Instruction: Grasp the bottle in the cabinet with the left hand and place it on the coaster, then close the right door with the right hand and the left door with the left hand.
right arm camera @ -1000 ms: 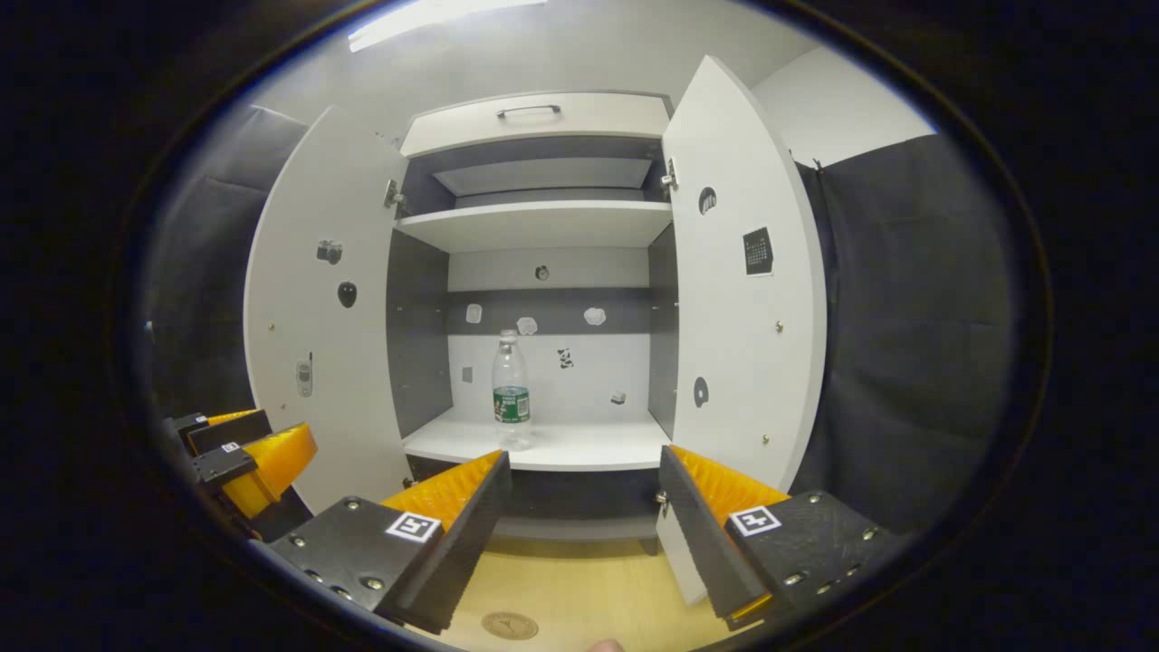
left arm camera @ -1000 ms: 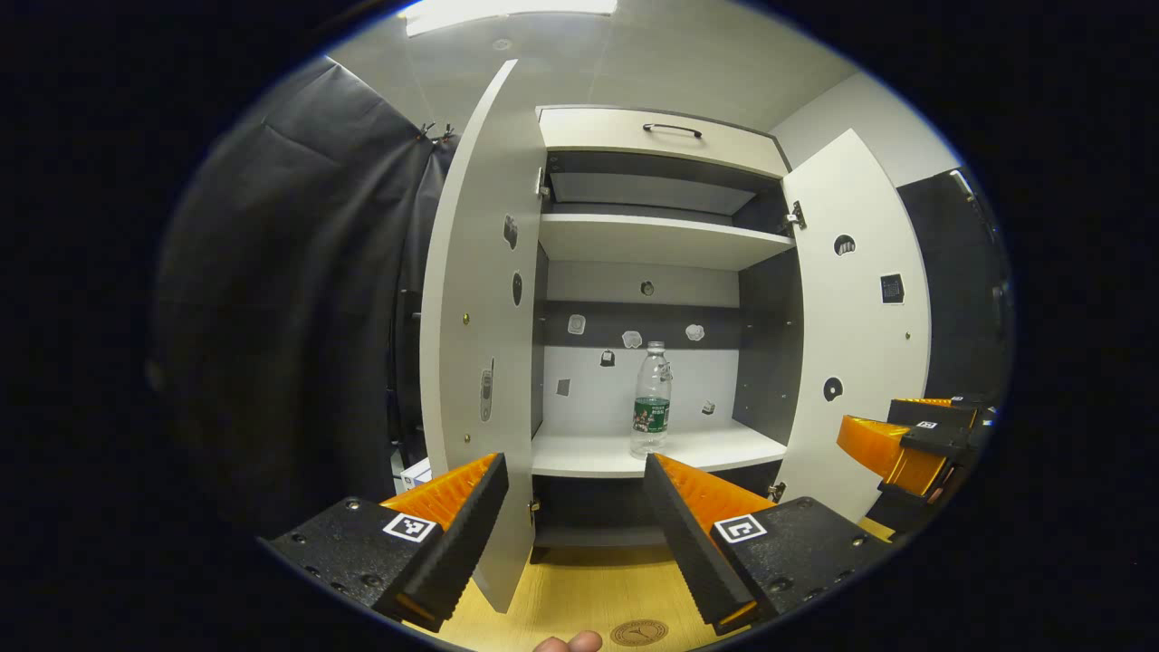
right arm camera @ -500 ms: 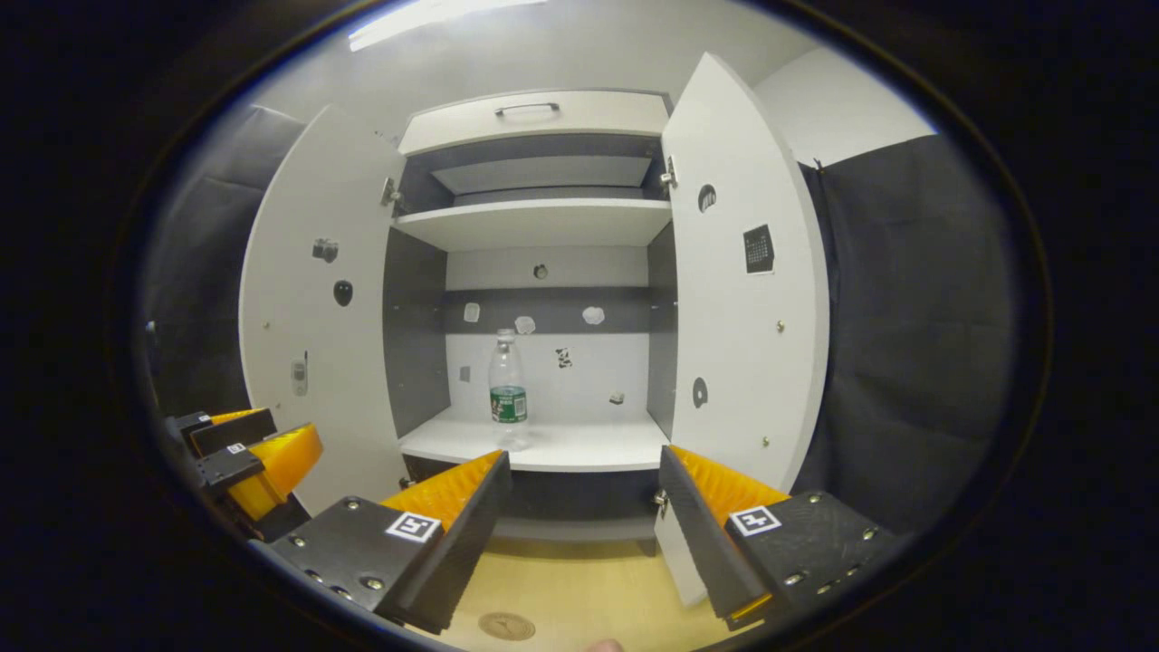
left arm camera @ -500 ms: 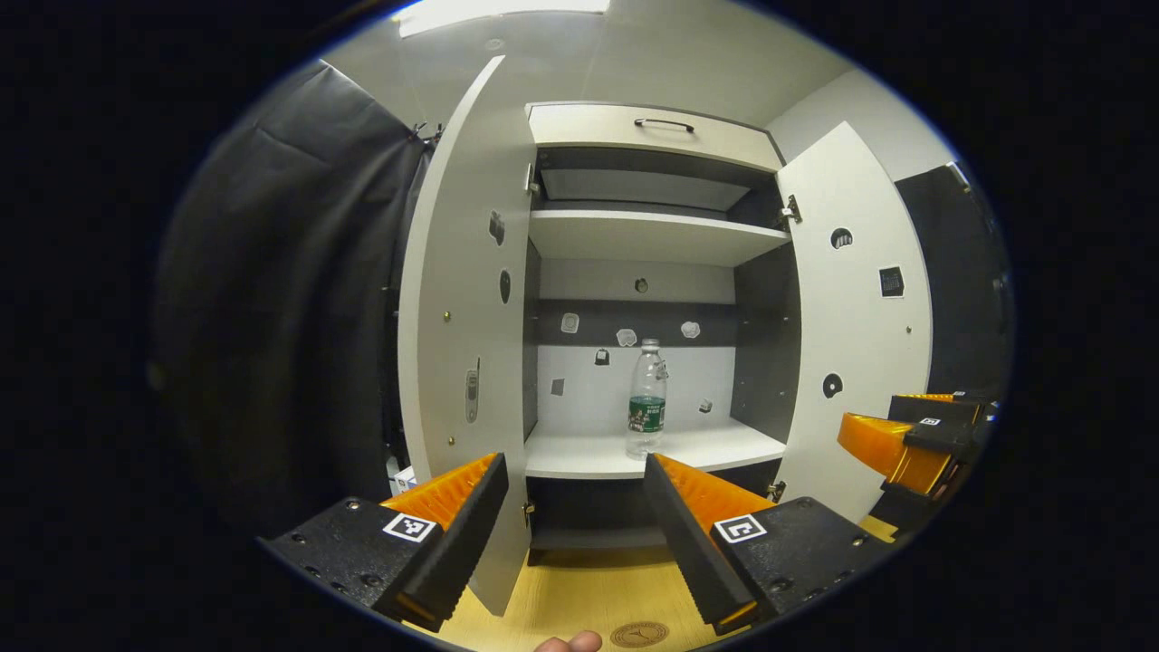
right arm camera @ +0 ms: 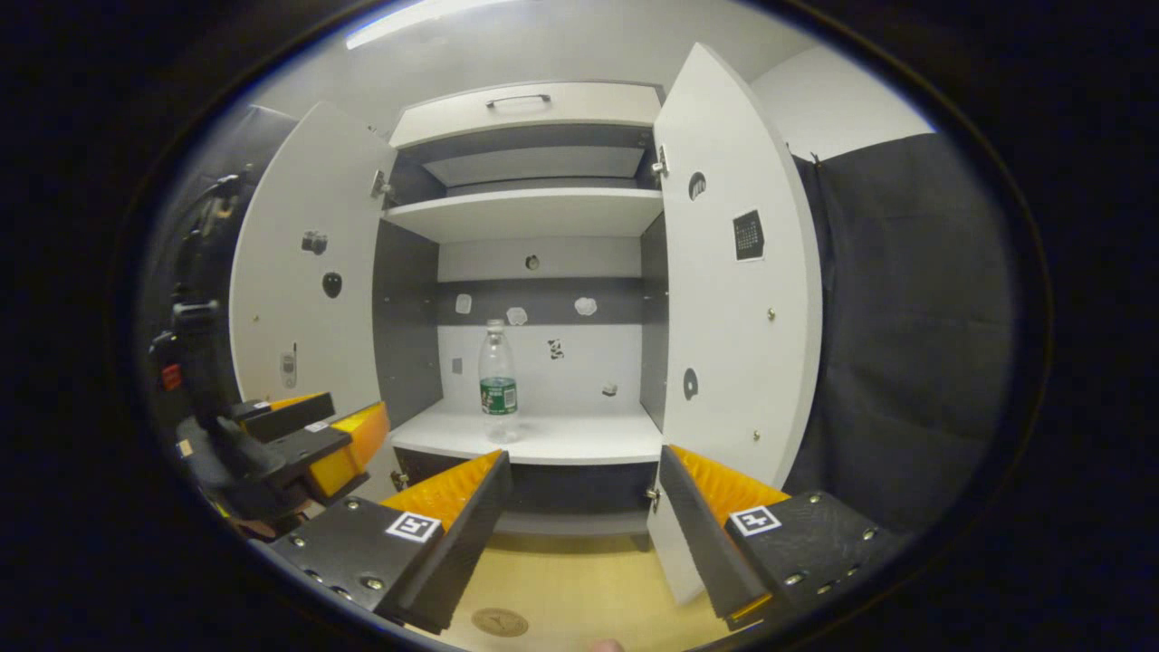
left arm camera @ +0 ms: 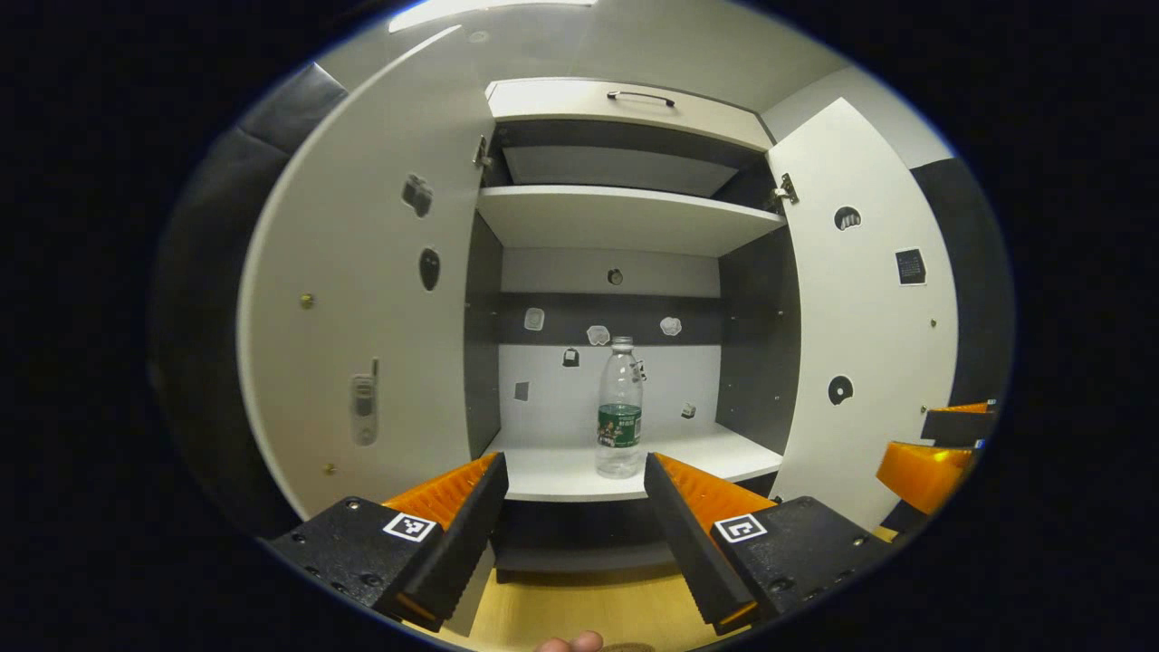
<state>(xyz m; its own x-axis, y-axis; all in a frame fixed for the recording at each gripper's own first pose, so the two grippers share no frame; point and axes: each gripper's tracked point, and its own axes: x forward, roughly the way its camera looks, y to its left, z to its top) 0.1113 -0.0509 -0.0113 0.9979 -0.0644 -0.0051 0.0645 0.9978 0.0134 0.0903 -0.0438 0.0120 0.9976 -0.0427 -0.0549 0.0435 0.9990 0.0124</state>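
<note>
- I see the cabinet [left arm camera: 625,217] with both doors swung wide: left door [left arm camera: 362,299] and right door [left arm camera: 860,308].
- The bottle [left arm camera: 620,421] stands upright on the lower shelf [left arm camera: 561,471], near its front edge, clear plastic with a green label band. In the right gripper view the bottle [right arm camera: 497,380] sits toward the left half of that shelf.
- My left gripper [left arm camera: 574,507] is level with the shelf front, jaws spread wide and holding nothing; the bottle lies ahead between the two fingers, apart from both.
- My right gripper [right arm camera: 584,507] hangs in front of the cabinet's lower edge, jaws likewise spread and empty, beside the right door's bottom corner.
- The coaster [right arm camera: 499,622] lies flat on the wooden table [right arm camera: 579,589], below the cabinet.
</note>
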